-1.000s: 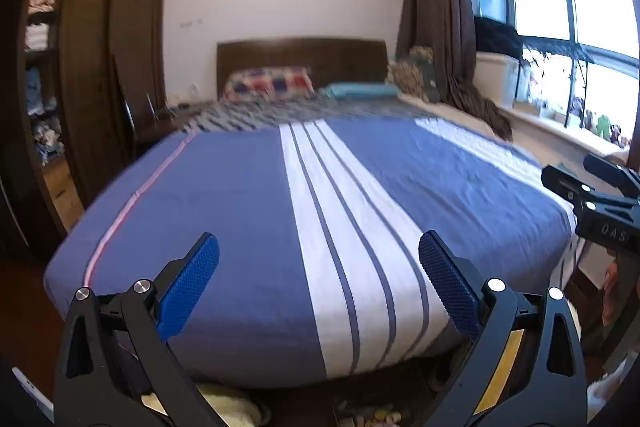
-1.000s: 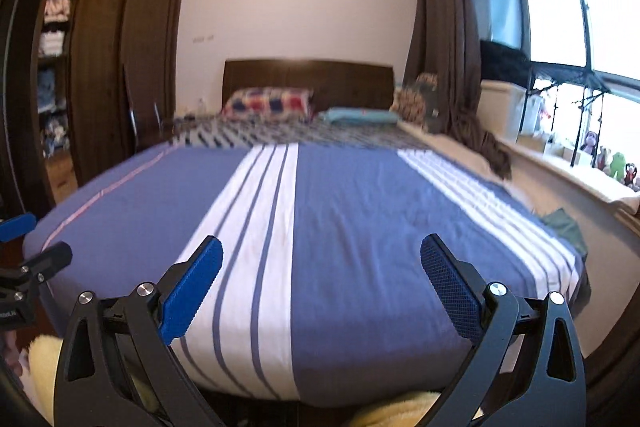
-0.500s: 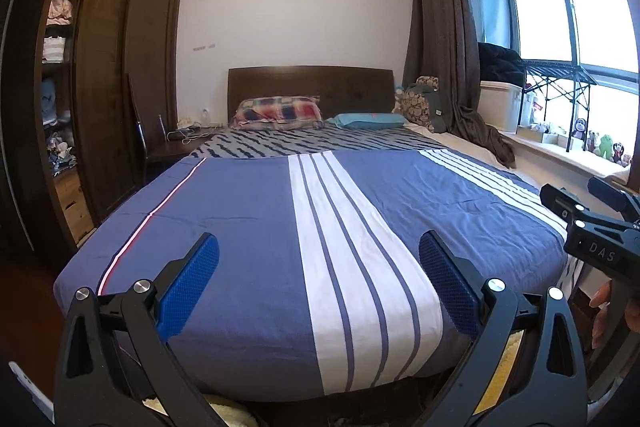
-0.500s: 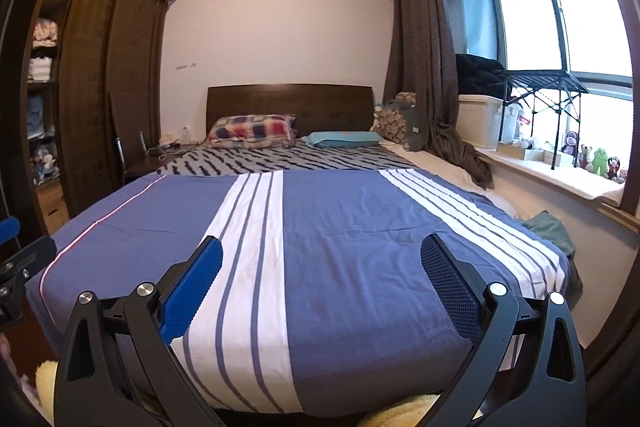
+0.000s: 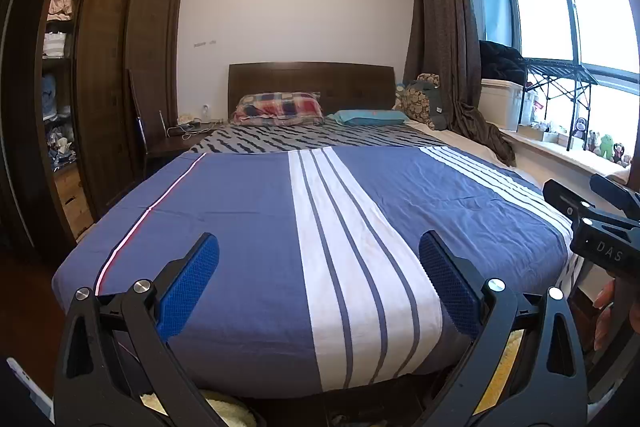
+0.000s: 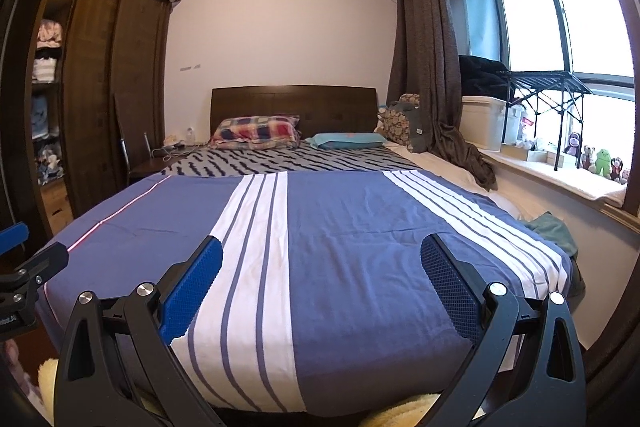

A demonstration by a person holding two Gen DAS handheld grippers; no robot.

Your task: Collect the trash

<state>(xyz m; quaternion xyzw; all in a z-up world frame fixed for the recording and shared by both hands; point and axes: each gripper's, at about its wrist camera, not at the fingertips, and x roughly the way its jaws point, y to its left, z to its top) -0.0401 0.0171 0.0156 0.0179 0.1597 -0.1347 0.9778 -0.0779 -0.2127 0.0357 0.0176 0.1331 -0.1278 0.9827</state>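
At the foot of the striped blue bed (image 5: 240,211), the left gripper (image 5: 318,267) and right gripper (image 6: 320,271) hover side by side, fingers spread wide, holding nothing.

The duvet cover (image 5: 248,211) was matt woven cloth, faintly creased. The headboard (image 5: 312,79) and wardrobe (image 5: 120,67) were dark wood with a dull sheen. The left gripper (image 5: 319,269) had matt black plastic arms, shiny metal rivets and rough, textured blue pads (image 5: 188,287).
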